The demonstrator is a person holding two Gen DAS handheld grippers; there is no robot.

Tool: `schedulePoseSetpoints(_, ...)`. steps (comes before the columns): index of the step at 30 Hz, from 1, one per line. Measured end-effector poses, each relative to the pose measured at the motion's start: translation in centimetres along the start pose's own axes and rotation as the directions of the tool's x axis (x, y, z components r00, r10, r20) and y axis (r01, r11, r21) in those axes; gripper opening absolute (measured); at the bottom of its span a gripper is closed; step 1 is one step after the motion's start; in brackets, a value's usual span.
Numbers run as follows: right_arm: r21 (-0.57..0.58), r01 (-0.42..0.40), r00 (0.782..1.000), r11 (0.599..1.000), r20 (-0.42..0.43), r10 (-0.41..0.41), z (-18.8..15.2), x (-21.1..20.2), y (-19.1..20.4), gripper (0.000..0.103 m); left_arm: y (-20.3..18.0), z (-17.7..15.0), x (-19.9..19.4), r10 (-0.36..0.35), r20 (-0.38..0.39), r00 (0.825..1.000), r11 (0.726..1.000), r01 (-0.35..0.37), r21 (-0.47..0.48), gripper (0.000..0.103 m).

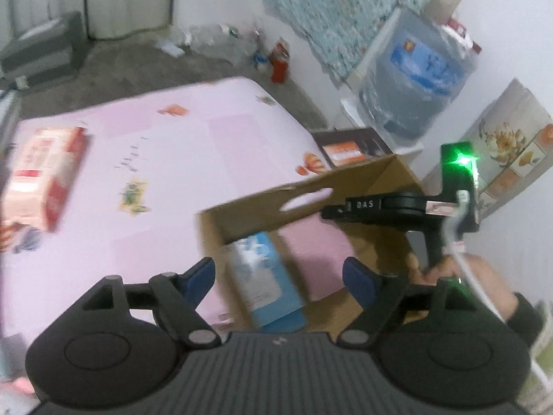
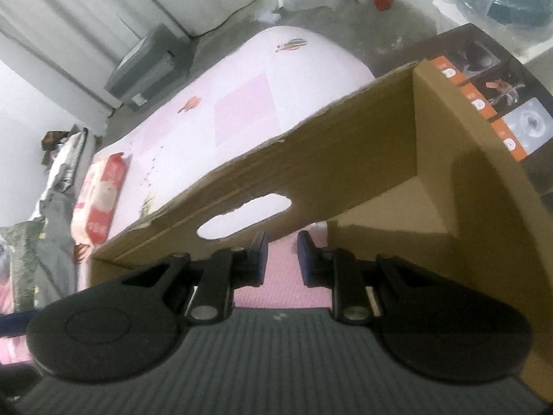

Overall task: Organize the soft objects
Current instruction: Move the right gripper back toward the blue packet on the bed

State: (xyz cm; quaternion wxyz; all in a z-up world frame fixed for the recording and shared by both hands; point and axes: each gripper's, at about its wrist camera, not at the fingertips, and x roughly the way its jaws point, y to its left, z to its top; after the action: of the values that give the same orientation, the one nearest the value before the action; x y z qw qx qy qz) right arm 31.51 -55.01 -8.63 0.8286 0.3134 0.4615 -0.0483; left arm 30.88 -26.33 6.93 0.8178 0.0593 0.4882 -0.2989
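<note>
The left hand-held gripper (image 1: pixel 278 278) gapes empty over a blue pack (image 1: pixel 266 278) in a cardboard box (image 1: pixel 345 180), the right hand-held gripper (image 2: pixel 282 257), lettered "DAS", nearly closed, gripping nothing.

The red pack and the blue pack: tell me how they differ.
The red pack lies flat out on the pink sheet, far from the grippers; the blue pack sits tilted inside the cardboard box. The red pack is red and white, the blue pack blue and white. The open left gripper frames only the blue pack. Both look like soft wrapped packs.
</note>
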Motion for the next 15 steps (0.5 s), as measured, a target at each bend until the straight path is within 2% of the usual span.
schedulePoseSetpoints(3,-0.013,0.017,0.999,1.000,-0.034,-0.017,-0.7,1.3,0.5,0.018,2.0,-1.7,-2.9,0.043,0.054,0.998,0.999,-0.043,-0.008,0.084)
schedulePoseSetpoints(8,-0.065,-0.010,0.998,0.998,-0.056,0.007,-1.7,1.4,2.0,0.019,5.0,-4.8,-6.2,0.086,0.110,0.990,0.996,-0.082,-0.042,0.086)
schedulePoseSetpoints(11,-0.092,0.013,0.999,0.996,-0.045,-0.017,-2.0,1.3,2.8,0.019,6.7,-6.3,-7.3,0.092,0.126,0.988,0.993,-0.081,-0.088,0.086)
schedulePoseSetpoints(15,-0.062,0.004,1.000,0.998,-0.004,-0.004,-1.9,-0.1,3.2,0.020,9.4,-8.5,-9.7,0.094,0.178,0.980,0.986,-0.067,-0.151,0.086)
